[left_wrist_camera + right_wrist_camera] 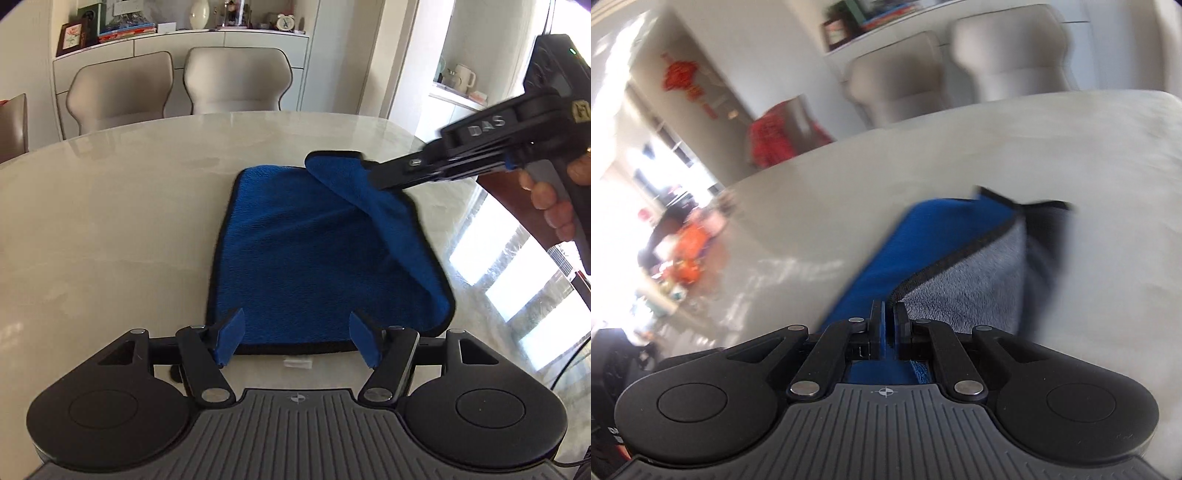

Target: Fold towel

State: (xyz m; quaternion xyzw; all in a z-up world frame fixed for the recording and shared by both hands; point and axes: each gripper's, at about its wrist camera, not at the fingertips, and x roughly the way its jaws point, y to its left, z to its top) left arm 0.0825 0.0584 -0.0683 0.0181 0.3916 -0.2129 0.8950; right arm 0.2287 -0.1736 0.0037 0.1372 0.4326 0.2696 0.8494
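Note:
A blue towel [295, 258] with a black hem lies on the pale marble table [110, 221]. My left gripper [295, 332] is open over the towel's near edge, its blue pads apart and holding nothing. My right gripper [376, 179] is shut on the towel's far right corner and lifts it up and over the flat part, so the right edge curls inward. In the blurred right wrist view the right gripper [889, 314] clamps the blue towel [923, 243], and the towel's grey underside [971, 288] hangs to the right.
Two beige chairs [177, 85] stand behind the table's far edge. A white sideboard [184, 44] with books, a vase and a clock stands behind them. A small white tag [297, 363] lies on the table near the towel's near edge.

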